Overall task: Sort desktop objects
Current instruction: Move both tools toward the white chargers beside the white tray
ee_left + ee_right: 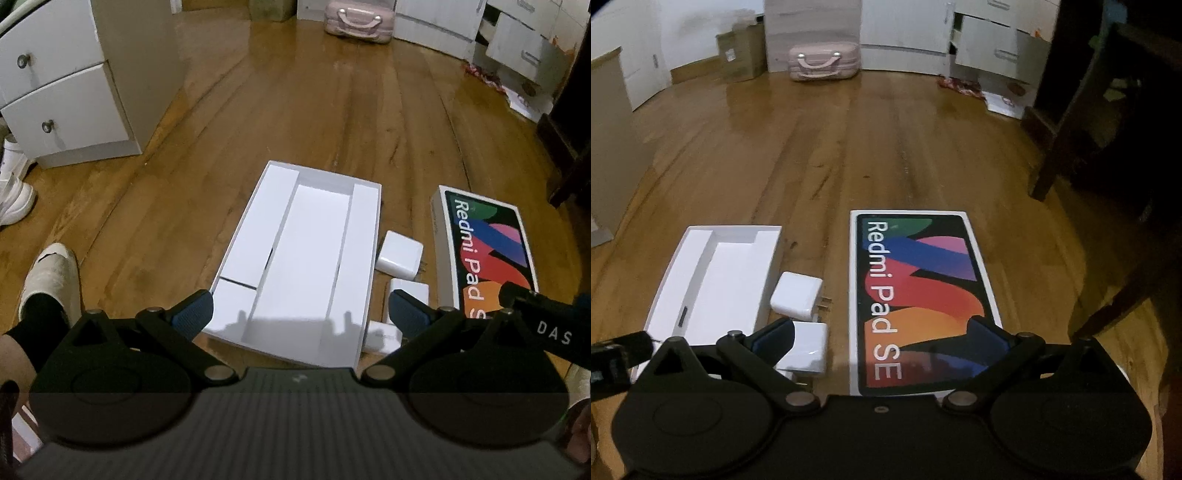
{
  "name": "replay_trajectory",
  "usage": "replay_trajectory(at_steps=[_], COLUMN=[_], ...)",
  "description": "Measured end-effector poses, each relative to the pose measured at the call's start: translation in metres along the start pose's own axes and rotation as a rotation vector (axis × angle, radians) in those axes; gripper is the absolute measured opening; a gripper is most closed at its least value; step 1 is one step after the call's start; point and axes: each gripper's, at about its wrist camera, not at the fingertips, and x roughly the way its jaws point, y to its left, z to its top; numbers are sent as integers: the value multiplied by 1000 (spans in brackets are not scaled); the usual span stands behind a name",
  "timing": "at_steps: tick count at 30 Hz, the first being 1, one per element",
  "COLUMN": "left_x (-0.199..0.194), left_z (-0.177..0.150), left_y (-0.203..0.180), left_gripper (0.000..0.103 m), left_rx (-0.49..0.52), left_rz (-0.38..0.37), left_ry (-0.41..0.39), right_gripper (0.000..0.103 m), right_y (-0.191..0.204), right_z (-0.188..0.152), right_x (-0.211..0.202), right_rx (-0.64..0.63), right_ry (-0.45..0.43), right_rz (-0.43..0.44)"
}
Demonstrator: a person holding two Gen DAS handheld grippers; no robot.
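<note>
A: Where does the open white box tray lie, and how does it run?

B: On the wooden floor; its long axis runs from six toward twelve o'clock in the left wrist view, leaning slightly toward one; its near end sits between the left gripper's blue pads.

A: And the printed lid?

B: The Redmi Pad SE lid lies flat, picture side up, at three o'clock of the tray; its long axis is roughly parallel to the tray's; the lettering runs along that axis, starting at the far end.

A: Between them?

B: A white charger with its metal prongs pointing toward the lid; just nearer, at its six o'clock, a second white block; in the left wrist view a third small white piece shows nearer yet.

A: The grippers?

B: Both hover above the floor, looking forward and down; the left one's fingers stand wide apart, holding nothing; the right gripper hangs over the lid's near end, fingers equally spread and empty.
</note>
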Motion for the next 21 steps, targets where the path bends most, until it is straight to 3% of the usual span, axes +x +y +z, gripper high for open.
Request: replay_trajectory(at_steps=[21], left_x=[17], left_z=[-3], left_y=[3], left_gripper=[103], left_rx=[-3], left_rz=[20], left_ry=[54], right_gripper=[101], right_y=[13], right_z=[0], right_x=[2], right_rx=[-28], right_ry=[-24], right_rz=[-14])
